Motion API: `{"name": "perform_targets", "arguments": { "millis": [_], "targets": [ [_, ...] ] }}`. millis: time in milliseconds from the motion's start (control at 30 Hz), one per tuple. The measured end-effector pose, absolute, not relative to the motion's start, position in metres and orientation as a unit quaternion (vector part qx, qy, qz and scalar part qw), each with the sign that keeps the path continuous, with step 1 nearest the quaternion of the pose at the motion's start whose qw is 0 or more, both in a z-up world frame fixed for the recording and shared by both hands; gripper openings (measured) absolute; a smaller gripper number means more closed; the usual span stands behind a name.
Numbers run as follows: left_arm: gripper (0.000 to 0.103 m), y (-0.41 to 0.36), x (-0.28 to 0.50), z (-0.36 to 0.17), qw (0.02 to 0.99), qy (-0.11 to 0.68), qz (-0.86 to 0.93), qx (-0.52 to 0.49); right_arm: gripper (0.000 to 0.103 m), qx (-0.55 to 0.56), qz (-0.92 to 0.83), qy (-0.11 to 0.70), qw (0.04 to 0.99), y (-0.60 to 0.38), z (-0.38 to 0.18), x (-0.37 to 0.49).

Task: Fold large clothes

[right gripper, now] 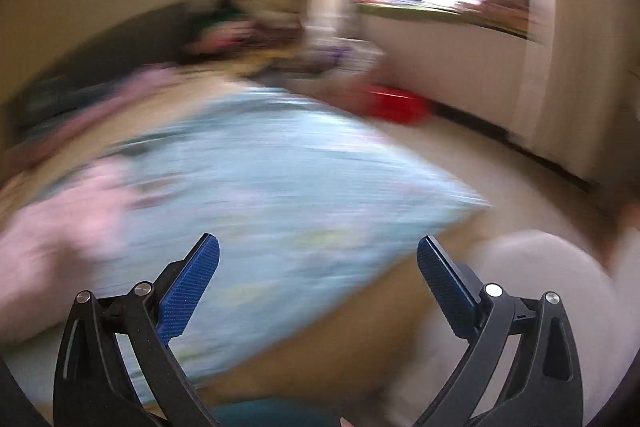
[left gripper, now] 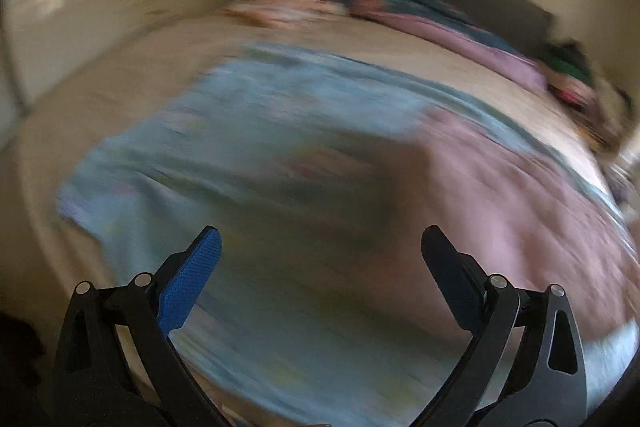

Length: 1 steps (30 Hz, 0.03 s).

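Blur smears both views, yet the layout reads: a light blue cloth point(left gripper: 248, 131) lies spread on the bed point(left gripper: 120, 75), with a pink cloth point(left gripper: 520, 195) over its right part. Left gripper point(left gripper: 320, 247) and right gripper point(right gripper: 318, 251) both hang above it, jaws wide apart, holding nothing. In the right wrist view the blue cloth's near corner point(right gripper: 476, 207) lies ahead, right of the gripper's centre, so that arm looks closer to it.
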State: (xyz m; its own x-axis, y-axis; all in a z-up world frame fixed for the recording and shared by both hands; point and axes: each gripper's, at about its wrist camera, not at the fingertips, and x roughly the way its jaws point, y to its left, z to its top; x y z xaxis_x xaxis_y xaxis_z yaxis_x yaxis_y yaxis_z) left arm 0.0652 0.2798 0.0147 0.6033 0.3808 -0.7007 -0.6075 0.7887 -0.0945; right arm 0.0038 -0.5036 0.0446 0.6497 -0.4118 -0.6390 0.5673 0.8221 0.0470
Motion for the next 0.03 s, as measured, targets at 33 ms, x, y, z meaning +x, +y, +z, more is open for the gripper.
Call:
{"name": "perform_targets", "arguments": {
  "millis": [33],
  "targets": [
    [0.094, 0.3055, 0.0700, 0.0127, 0.871, 0.343, 0.315, -0.159, 0.099, 0.129, -0.329, 0.325, 0.877, -0.5400, 0.0323, -0.0055]
  ]
}}
